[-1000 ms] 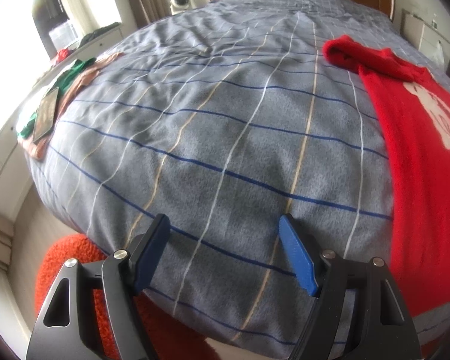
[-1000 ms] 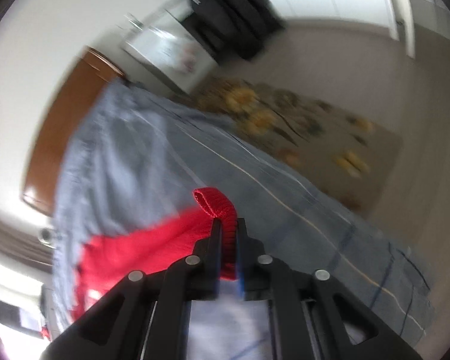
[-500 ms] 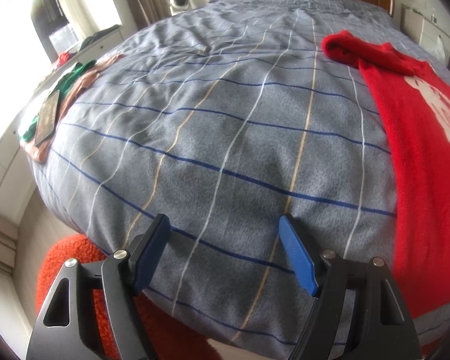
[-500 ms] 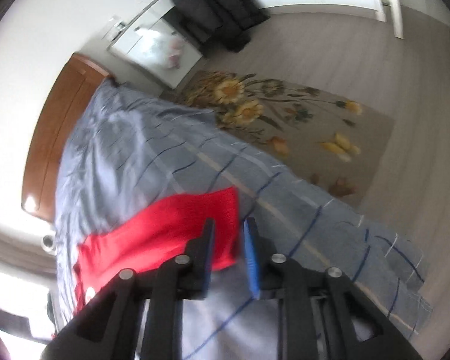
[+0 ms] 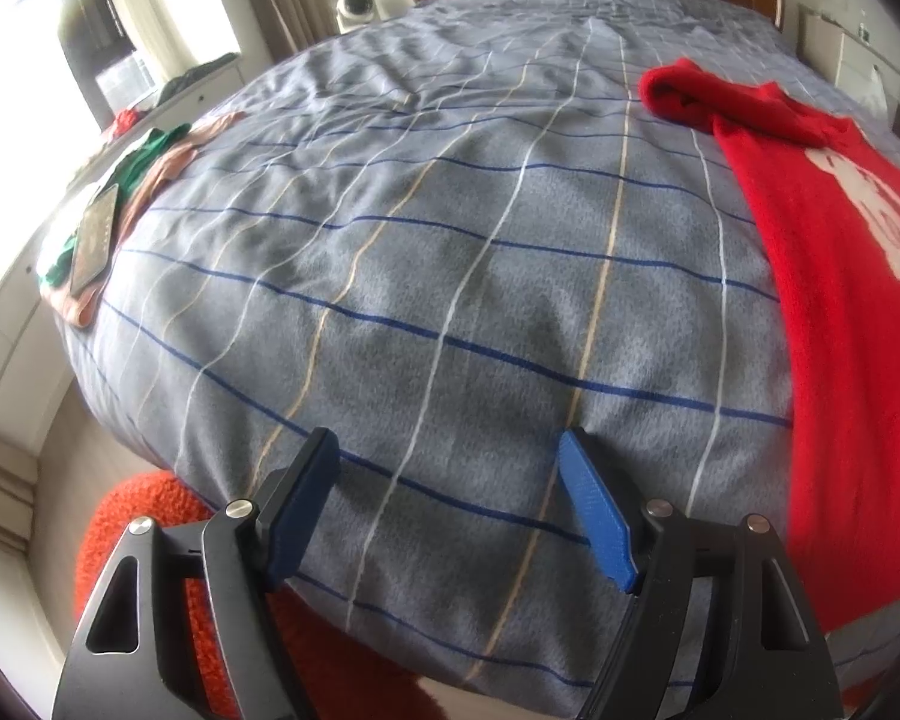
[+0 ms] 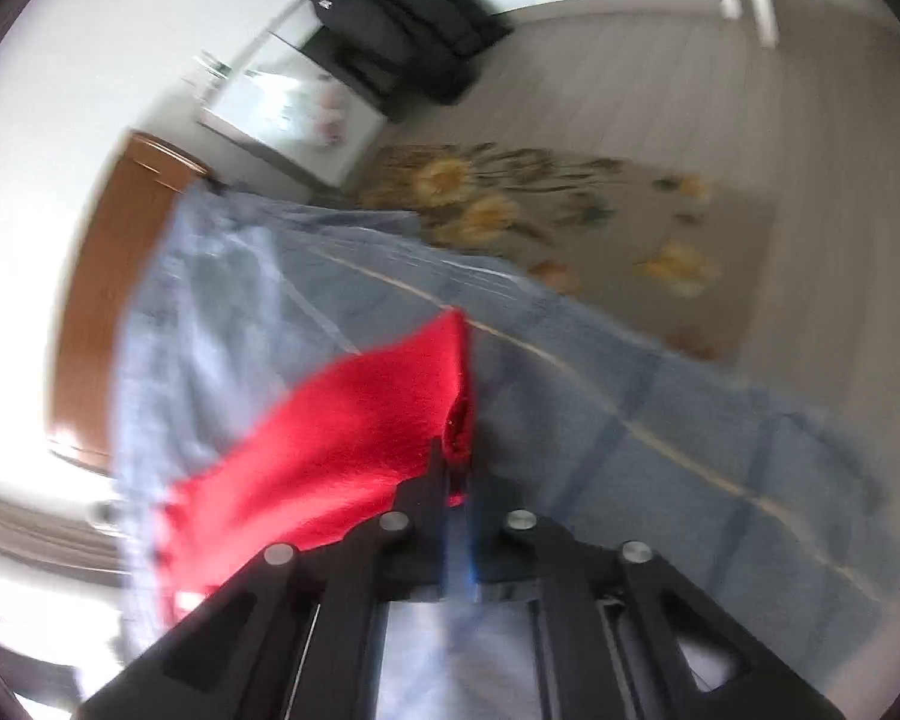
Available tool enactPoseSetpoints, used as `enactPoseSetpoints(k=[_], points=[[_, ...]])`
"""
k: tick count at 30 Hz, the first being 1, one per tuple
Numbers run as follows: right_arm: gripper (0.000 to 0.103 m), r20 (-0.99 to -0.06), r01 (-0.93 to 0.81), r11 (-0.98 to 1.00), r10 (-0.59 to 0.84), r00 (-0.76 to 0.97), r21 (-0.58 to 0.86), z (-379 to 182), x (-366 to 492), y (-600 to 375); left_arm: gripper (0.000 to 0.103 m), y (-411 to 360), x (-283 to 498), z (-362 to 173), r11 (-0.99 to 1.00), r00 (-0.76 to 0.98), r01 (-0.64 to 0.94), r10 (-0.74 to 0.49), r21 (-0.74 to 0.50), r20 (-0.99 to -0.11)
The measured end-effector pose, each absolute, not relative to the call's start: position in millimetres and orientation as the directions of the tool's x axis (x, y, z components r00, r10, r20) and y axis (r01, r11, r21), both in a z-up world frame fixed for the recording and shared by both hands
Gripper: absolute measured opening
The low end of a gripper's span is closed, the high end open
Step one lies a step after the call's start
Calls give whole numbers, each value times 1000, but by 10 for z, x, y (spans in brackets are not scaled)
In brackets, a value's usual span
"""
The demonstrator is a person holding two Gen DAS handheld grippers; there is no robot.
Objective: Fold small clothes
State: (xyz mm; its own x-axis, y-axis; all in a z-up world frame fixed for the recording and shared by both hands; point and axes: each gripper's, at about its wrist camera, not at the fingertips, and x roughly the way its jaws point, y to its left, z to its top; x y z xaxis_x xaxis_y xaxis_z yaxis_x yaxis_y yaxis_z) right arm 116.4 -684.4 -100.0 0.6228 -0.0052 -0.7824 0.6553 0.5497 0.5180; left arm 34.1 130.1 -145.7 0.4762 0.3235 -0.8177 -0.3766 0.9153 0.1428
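Two blue fingers (image 5: 594,516) of the left gripper (image 5: 450,510) stood wide apart over the checked bedspread (image 5: 450,240), holding nothing, with the red sweater (image 5: 840,300) lying flat well to their right. Seen from the right wrist, the right gripper (image 6: 459,468) was pinched closed on an edge of the sweater (image 6: 360,420), lifted off the bedspread (image 6: 630,390); folding it well probably meant carrying that edge straight across, keeping it taut, and laying it down square.

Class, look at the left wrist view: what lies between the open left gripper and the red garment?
Only bare grey checked bedspread separates the left gripper from the red garment.
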Motion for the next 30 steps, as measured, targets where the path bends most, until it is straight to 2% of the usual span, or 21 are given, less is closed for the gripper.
enactPoseSetpoints(k=[6, 8, 9, 10, 11, 12, 14, 19, 25, 30], points=[[3, -796, 652, 598, -40, 604, 466, -1049, 1239, -6810, 83, 1253, 354, -1468, 907, 471, -378, 361, 185, -805], [3, -794, 644, 616, -48, 606, 454, -1040, 1226, -6798, 90, 1256, 351, -1478, 901, 465, -389, 372, 192, -803], [7, -791, 633, 635, -55, 610, 444, -1025, 1215, -6788, 92, 1263, 350, -1485, 898, 462, -396, 374, 191, -804], [12, -790, 621, 661, -71, 609, 420, -996, 1206, -6767, 94, 1277, 350, -1494, 897, 459, -401, 374, 187, -806], [29, -794, 623, 684, -106, 599, 379, -956, 1178, -6740, 96, 1291, 351, -1503, 895, 456, -407, 372, 183, -809], [50, -797, 635, 693, -144, 587, 342, -932, 1126, -6722, 97, 1308, 351, -1509, 894, 454, -412, 371, 178, -810], [61, -784, 661, 684, -211, 583, 308, -863, 979, -6698, 102, 1348, 354, -1521, 889, 449, -425, 369, 169, -814], [61, -715, 632, 725, -285, 638, 275, -635, 647, -6448, 103, 1366, 359, -1540, 885, 445, -435, 370, 165, -816], [66, -606, 479, 860, -290, 741, 174, -497, 442, -5717, 103, 1236, 320, -1550, 873, 459, -419, 440, 248, -772], [68, -578, 410, 902, -265, 772, 134, -639, 437, -5314, 102, 1218, 350, -1377, 917, 425, -310, 370, 251, -826]])
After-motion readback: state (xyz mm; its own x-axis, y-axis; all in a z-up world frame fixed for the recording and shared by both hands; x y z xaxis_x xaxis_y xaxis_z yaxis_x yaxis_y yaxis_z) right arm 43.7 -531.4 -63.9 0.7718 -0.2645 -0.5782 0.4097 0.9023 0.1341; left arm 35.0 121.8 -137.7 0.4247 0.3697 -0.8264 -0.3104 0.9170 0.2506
